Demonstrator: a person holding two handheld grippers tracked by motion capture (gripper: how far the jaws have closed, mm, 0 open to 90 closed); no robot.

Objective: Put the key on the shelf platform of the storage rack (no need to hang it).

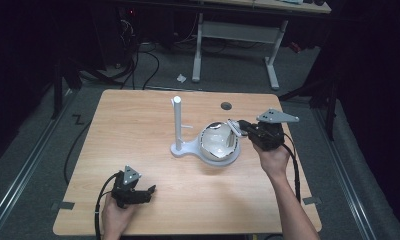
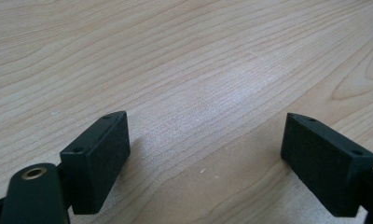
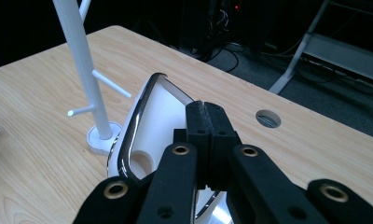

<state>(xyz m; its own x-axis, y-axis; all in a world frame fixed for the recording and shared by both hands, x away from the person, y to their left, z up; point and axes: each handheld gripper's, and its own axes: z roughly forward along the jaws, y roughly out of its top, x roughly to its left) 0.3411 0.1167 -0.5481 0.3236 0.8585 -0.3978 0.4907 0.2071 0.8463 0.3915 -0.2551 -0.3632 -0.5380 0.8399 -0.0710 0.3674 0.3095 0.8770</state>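
Gripping the unmarked white mug (image 1: pixel 219 144), right gripper (image 1: pixel 236 127) fingers clamped.

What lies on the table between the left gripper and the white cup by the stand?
Nothing: in the high view the table is bare wood from the left gripper up to the white cup beside the stand.

One white mug (image 1: pixel 219 143); one white peg stand (image 1: pixel 178 125); two tongs (image 1: pixel 236 126) (image 1: pixel 147 192); one table (image 1: pixel 138 125).
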